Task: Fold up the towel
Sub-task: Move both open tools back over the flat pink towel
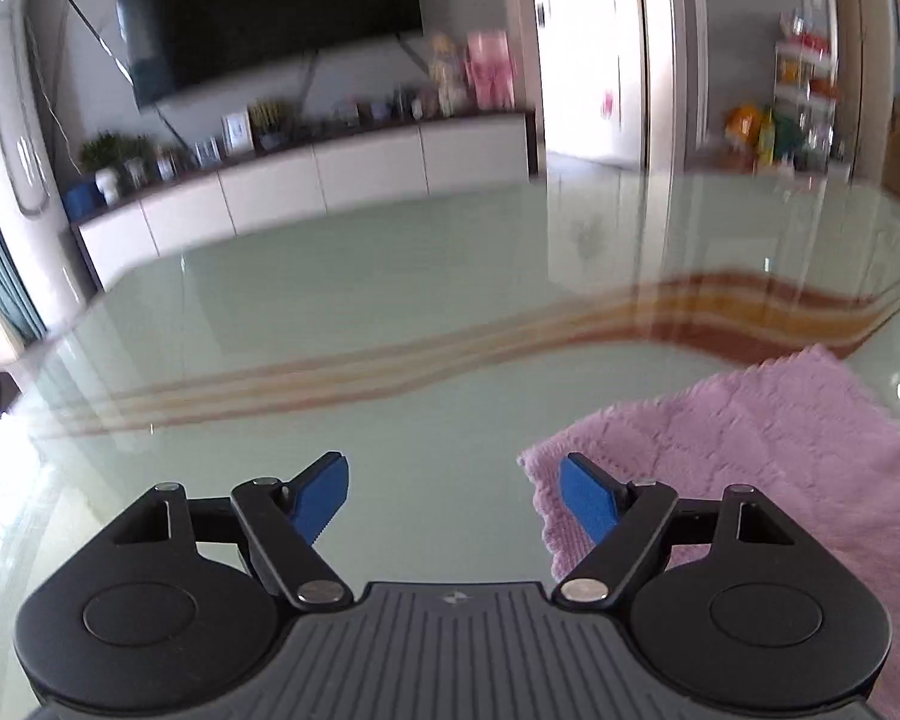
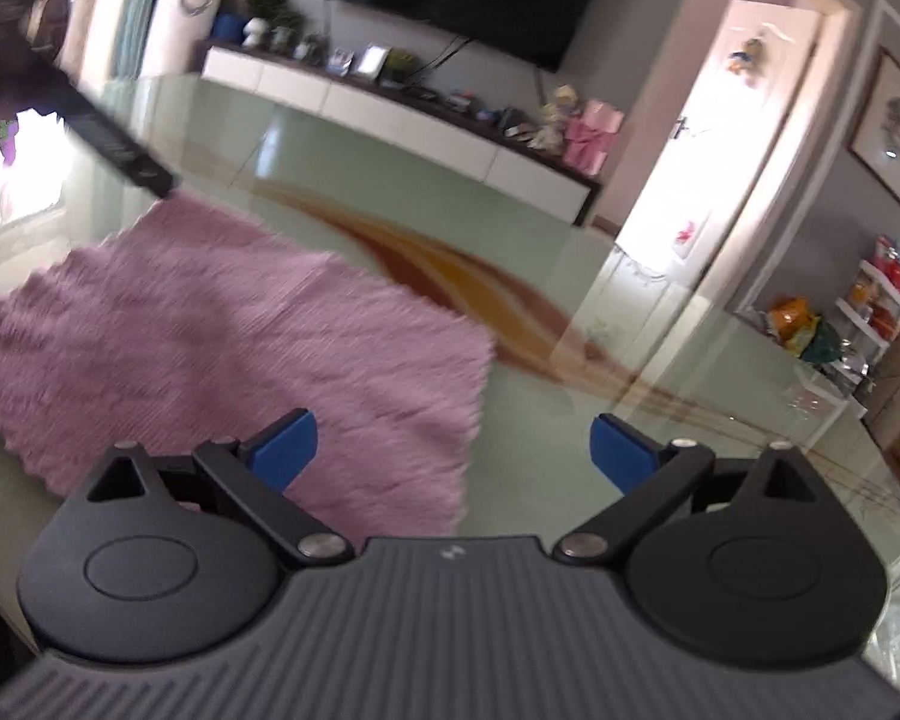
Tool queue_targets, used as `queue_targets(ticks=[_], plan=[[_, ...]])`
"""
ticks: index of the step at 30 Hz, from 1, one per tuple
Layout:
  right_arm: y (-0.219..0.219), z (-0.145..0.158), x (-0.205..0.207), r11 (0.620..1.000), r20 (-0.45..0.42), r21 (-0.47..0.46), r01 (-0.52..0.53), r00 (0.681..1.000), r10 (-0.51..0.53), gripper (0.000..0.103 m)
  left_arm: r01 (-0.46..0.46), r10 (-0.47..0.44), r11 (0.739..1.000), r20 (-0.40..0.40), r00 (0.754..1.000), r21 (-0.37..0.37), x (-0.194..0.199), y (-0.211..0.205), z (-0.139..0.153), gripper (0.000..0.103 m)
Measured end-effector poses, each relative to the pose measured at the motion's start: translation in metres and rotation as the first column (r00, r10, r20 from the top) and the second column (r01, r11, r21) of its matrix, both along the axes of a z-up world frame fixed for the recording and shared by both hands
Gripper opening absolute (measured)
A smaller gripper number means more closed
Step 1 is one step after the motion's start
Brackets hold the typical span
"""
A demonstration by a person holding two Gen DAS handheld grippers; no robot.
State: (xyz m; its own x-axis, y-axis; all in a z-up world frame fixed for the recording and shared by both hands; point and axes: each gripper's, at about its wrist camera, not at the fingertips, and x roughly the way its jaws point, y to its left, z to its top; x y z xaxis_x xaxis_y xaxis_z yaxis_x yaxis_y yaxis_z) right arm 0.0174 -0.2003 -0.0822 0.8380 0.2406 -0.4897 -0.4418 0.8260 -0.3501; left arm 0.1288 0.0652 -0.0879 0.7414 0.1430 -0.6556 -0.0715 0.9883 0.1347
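**Pink towel flat on glass bench, both grippers empty**

The left gripper [image 1: 453,495] tilts down over the bench [image 1: 342,312], its 2 blue ribbed fingers [image 1: 321,501] wide apart with nothing between them; its right finger overlaps the towel's near corner in view, though contact cannot be told. The right gripper [image 2: 453,456] also tilts down, its fingers [image 2: 285,450] spread very wide and empty, above the towel's edge. The towel [image 2: 228,336] is fluffy, pink, roughly rectangular with a scalloped edge, lying spread flat on the glossy pale-green glass. Beyond it curve orange-brown stripes [image 2: 450,264].
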Motion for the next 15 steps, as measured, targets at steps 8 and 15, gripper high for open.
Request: queue_targets(ticks=[8,15], plan=[[-0.011,0.001,-0.007,1.000,-0.014,0.020,0.000,1.000,0.000,0.103,-0.103,0.103,0.995,-0.009,0.995,0.008,0.010,0.021,-0.006,0.082],[-0.010,0.002,0.000,0.999,-0.018,0.032,0.004,1.000,-0.003,0.103,-0.014,0.015,0.999,-0.024,1.000,0.029,0.014,0.003,0.002,0.081]])
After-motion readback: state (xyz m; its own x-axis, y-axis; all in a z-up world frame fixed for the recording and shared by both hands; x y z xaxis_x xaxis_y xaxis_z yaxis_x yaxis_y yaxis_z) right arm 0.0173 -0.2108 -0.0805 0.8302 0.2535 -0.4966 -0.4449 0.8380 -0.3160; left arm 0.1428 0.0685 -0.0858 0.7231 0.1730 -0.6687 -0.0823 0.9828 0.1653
